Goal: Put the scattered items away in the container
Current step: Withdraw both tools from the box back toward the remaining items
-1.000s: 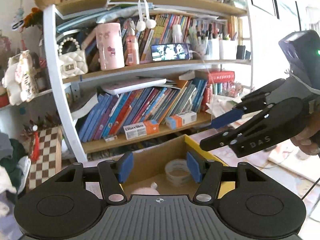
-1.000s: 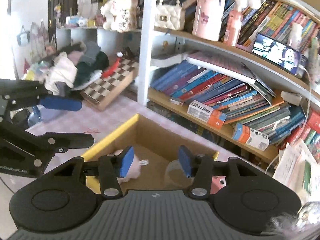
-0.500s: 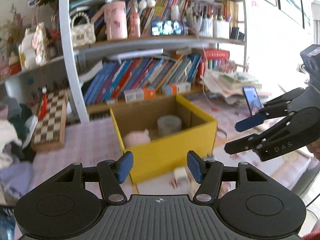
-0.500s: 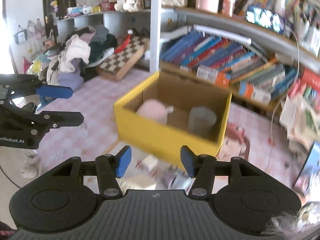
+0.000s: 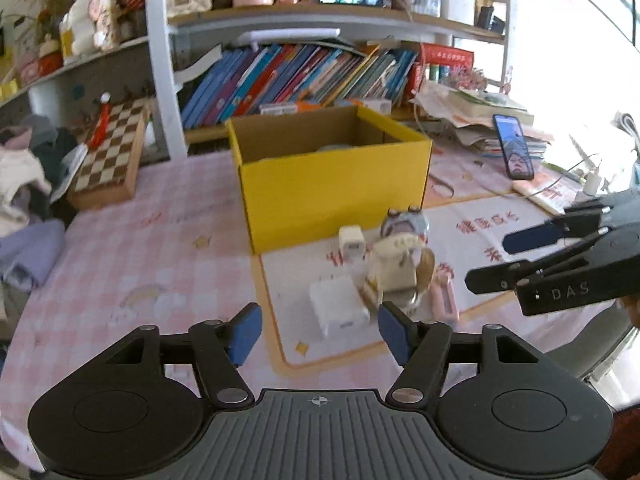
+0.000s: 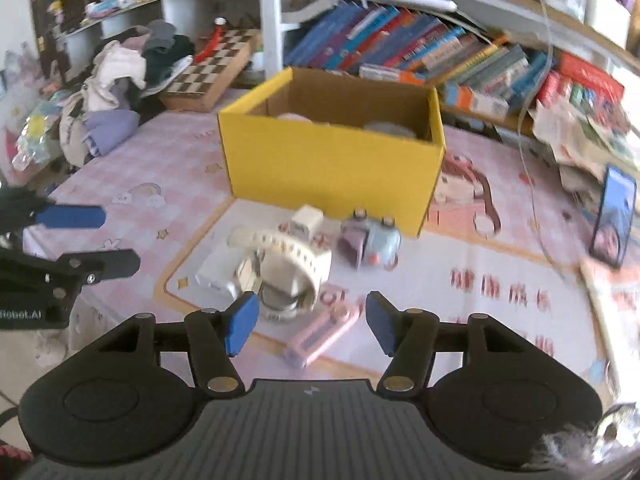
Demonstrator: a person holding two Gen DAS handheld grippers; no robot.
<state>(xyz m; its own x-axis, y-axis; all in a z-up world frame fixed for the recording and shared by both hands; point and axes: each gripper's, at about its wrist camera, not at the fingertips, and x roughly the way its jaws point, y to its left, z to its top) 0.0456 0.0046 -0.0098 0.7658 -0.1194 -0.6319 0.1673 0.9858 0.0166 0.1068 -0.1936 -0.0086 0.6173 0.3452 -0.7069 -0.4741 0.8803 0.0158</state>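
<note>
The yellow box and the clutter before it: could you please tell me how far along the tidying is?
Partly done: the yellow box already holds a pink item and a grey roll. Both the left gripper and right gripper are open and empty. A watch, toy car, chargers and a pink stick remain outside.

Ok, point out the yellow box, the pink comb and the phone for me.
Yellow box (image 6: 328, 168): right wrist view, middle of its front wall.
Pink comb (image 6: 324, 334): right wrist view, middle of its body.
Phone (image 5: 514, 146): left wrist view, centre of its lit screen.
</note>
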